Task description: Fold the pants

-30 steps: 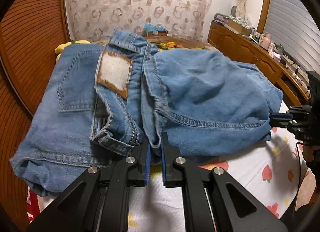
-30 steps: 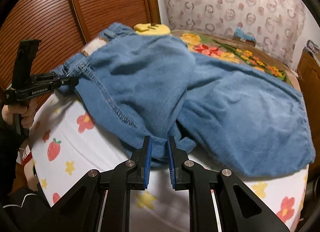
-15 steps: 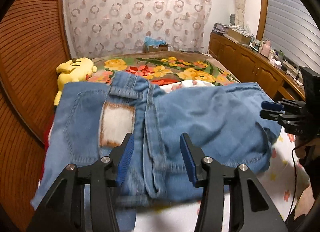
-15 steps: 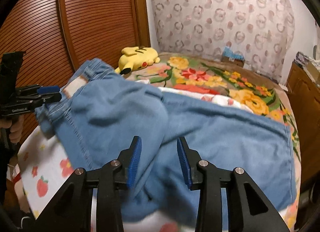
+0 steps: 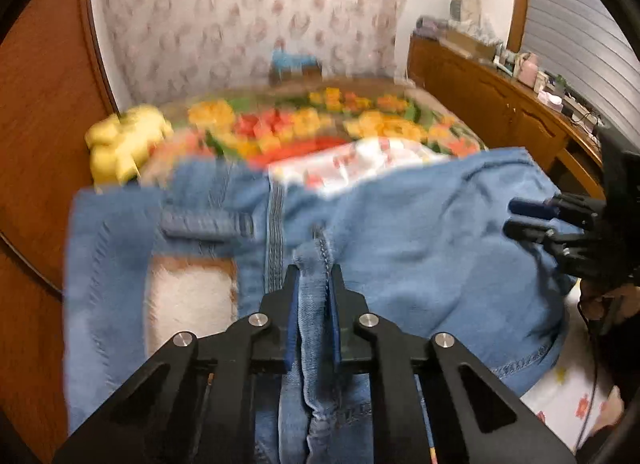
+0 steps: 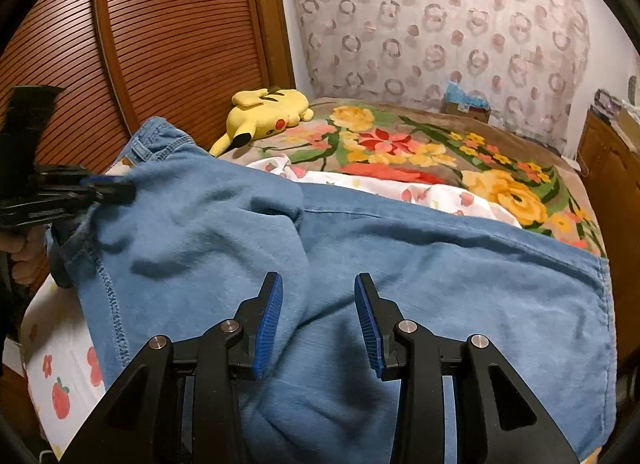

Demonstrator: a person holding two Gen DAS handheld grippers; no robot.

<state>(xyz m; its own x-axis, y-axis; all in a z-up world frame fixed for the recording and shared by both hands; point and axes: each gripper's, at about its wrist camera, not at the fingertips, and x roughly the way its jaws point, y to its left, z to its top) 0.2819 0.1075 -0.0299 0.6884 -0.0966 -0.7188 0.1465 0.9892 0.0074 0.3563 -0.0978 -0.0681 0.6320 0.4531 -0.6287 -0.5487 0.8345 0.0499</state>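
The jeans (image 6: 420,264) are spread across the bed (image 6: 460,200), beside a yellow plush toy (image 6: 268,112). A bunched fold of denim is pinched between the left tongs (image 5: 314,288). The right tongs (image 6: 319,320) are held spread above the fabric, nothing gripped. The hem is seen near the bed edge.

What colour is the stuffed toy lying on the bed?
The stuffed toy is yellow, with a red cheek and black tips. The right wrist view shows it best.

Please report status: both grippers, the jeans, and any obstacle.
Left gripper shut on jeans fold. Right gripper open, above the denim. Jeans spread on the bed. Yellow plush toy behind them, apart.
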